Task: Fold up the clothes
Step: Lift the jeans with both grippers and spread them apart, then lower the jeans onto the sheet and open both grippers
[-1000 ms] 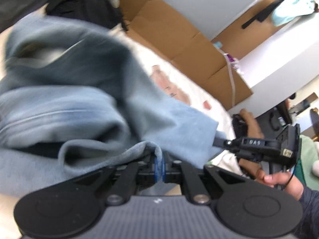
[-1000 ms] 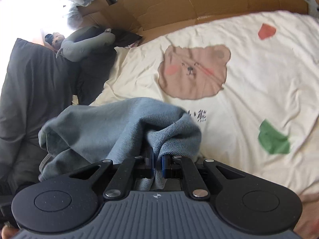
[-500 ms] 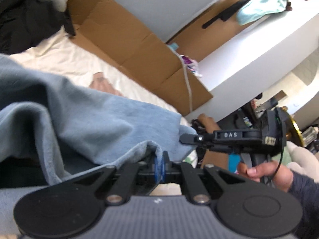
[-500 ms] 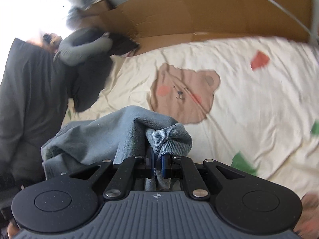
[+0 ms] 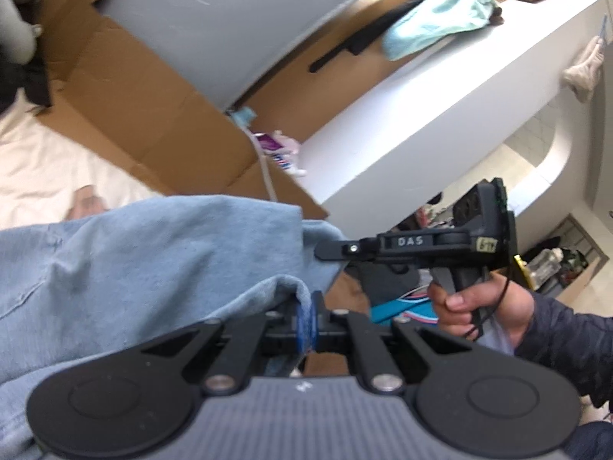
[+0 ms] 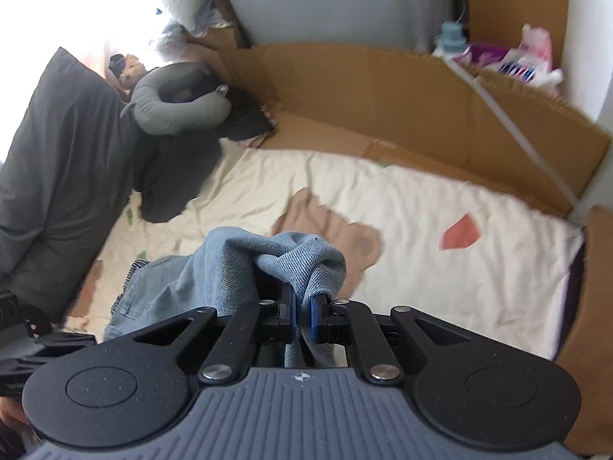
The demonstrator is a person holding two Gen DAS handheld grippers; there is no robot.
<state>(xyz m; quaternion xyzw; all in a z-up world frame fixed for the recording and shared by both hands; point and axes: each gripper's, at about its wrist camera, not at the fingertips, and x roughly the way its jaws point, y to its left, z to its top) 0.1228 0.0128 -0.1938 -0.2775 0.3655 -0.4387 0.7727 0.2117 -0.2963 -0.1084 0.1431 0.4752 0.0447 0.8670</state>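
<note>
Blue denim garment (image 6: pixel 245 264) hangs bunched above the near edge of the bed (image 6: pixel 440 230), lifted clear of its cream sheet. Left claw (image 5: pixel 306 324) is clamped tight on one fold of it. Right claw (image 6: pixel 302 316) is clamped on another fold, its blue pads pinching the cloth.
</note>
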